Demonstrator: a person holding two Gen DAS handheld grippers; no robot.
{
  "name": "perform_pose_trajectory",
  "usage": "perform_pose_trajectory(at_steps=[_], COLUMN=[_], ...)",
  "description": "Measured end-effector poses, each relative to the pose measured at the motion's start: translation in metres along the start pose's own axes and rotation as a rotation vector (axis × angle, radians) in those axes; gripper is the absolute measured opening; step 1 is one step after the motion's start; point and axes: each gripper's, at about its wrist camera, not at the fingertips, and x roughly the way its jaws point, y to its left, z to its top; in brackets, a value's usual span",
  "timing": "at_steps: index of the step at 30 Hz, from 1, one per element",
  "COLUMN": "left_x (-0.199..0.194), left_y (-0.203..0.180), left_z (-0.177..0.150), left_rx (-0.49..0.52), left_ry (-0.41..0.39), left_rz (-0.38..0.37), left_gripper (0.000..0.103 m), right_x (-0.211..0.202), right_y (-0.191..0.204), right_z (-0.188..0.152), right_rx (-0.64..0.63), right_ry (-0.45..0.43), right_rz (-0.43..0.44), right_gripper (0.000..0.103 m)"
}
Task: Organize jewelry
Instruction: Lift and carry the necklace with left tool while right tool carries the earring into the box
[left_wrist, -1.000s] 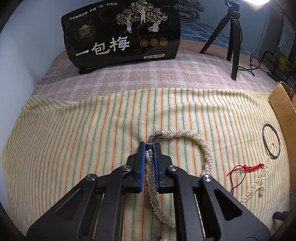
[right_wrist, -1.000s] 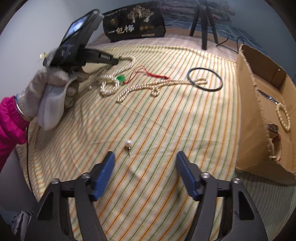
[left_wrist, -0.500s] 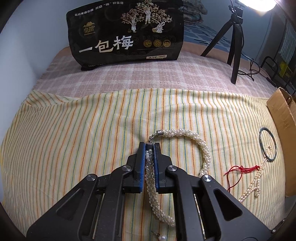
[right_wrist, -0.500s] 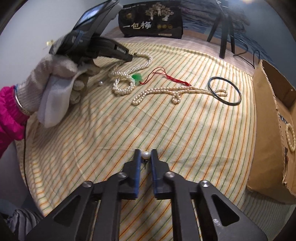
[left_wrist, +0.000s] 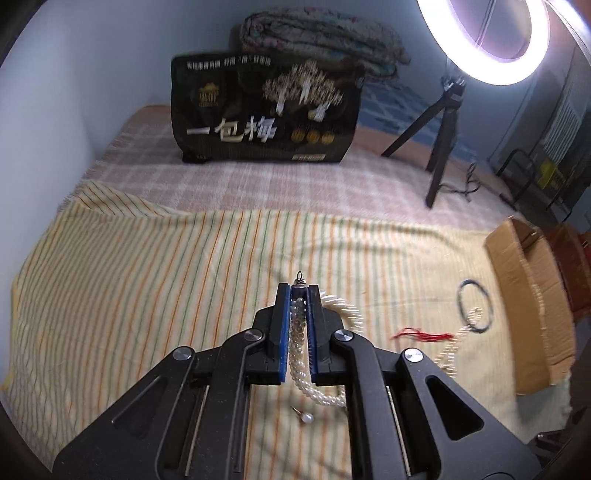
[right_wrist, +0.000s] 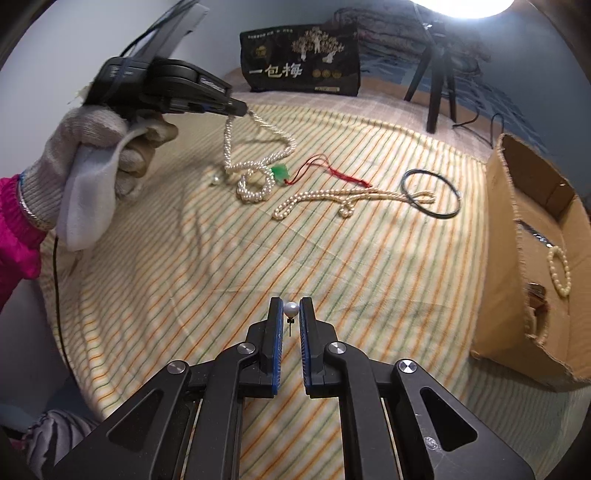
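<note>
The right gripper (right_wrist: 291, 310) pinched a pearl earring (right_wrist: 291, 308) between its fingertips, above the striped cloth (right_wrist: 332, 266). Farther off, the left gripper (left_wrist: 299, 293) was clamped on a thick pearl necklace (right_wrist: 258, 162), lifting one end while the rest lay coiled beside a green pendant (right_wrist: 280, 172). A cardboard box (right_wrist: 517, 288) stood at right.

Right claw (right_wrist: 291, 309) pinches a pearl stud (right_wrist: 291, 308) above the striped cloth (right_wrist: 332, 258).

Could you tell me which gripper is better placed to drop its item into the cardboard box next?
Right. The right gripper pinches a pearl earring clear, near the cardboard box. The left gripper's pearl rope necklace partly trails on cloth.
</note>
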Motion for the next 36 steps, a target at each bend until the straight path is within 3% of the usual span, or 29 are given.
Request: perform_pose_trajectory(at_steps=[19, 36], left_x=[-0.115, -0.156], left_y=[-0.044, -0.116], left_z=[0.005, 0.016], left_rx=[0.051, 0.144], left_ry=[-0.124, -0.174], left_rz=[-0.132, -0.231], left_gripper=[0.006, 0.006], right_x=[-0.090, -0.152], right_y=[-0.029, -0.081], right_z=[-0.028, -0.052], right_rx=[0.117, 0.211], right_ry=[-0.133, -0.221], right_rz=[-0.065, -0.139], right_gripper=[0.007, 0.007])
